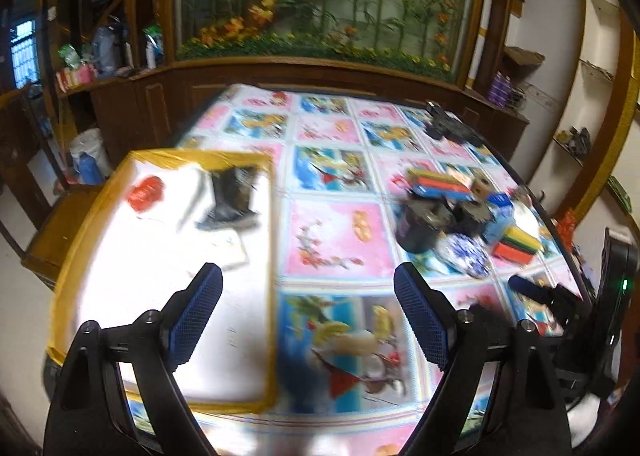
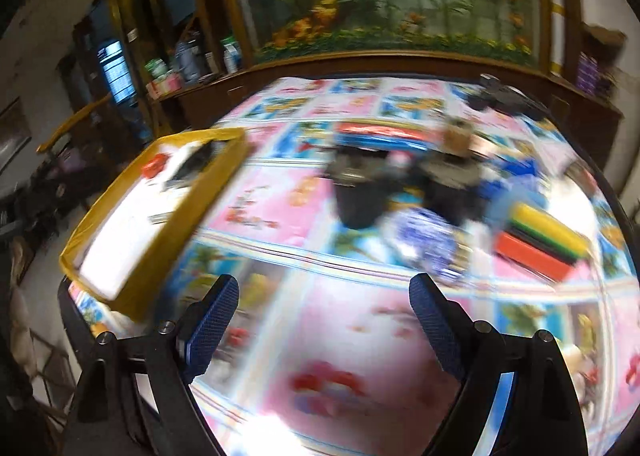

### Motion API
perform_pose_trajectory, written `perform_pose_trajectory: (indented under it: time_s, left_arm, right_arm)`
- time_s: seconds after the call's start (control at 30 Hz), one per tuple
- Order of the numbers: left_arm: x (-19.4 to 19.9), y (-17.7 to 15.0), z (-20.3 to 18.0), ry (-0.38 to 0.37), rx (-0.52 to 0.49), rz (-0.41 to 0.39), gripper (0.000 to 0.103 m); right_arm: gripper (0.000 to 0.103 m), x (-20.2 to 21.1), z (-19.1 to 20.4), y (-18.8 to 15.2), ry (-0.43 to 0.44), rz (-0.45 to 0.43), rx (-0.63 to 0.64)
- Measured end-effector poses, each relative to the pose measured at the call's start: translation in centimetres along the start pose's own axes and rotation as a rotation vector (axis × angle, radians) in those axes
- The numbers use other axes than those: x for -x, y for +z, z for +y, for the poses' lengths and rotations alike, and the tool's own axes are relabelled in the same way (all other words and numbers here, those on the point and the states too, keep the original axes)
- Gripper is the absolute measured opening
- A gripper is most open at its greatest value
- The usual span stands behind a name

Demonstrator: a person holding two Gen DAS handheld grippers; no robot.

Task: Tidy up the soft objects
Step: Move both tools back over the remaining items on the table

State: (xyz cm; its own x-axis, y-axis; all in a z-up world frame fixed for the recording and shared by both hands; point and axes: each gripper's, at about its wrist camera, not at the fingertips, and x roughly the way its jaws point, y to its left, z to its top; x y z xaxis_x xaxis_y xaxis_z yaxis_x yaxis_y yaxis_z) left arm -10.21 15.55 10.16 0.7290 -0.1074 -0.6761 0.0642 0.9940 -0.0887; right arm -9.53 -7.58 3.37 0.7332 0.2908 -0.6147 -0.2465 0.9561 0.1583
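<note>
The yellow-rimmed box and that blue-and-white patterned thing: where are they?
Yellow-rimmed box (image 1: 272,215), left wrist view, on its right rim.
Blue-and-white patterned thing (image 2: 424,240), right wrist view, on its blurred middle.

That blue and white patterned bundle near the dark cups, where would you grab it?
Across the middle of the blue and white bundle, from above and the near side. It lies low and rounded on the tablecloth, dark cups crowd behind it; the near side is free. Blur hides details.
</note>
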Motion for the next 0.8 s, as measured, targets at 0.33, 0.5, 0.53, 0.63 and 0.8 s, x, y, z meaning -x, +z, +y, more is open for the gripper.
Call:
perform_pose_trajectory:
  time_s: [0.33,0.5,0.53,0.63,0.8]
  left_arm:
    - [-7.0,-4.7,-6.6,-0.118,-0.056,0.198,0.088]
    - [-8.5,-6.0,-7.0,-0.128,-0.041,0.255,0.088]
    - [-8.4,-6.1,-7.0,-0.124,-0.040,0.241,0.088]
    - [-8.3,-6.2,-6.9,-0.126,-0.027,0.239,0.088]
    - [-8.5,-6.7,-7.4,-0.136,-0.040,0.230,0.103]
  right_arm:
    - [0.088,4.8,-14.1,-0.8,-0.104,-0.045,-0.318]
    - [0.088,4.7,-16.6,2.3,-0.080,-0.068,-0.354]
    - [0.088,4.1,-16.7,3.1,-0.066,-0.060,-0.350]
    - [0.088,1.9,-17.3,4.8,-0.033,-0.019,-0.349]
    - [0.087,-2.7,-15.6,4.0,0.342,0.209,-0.385]
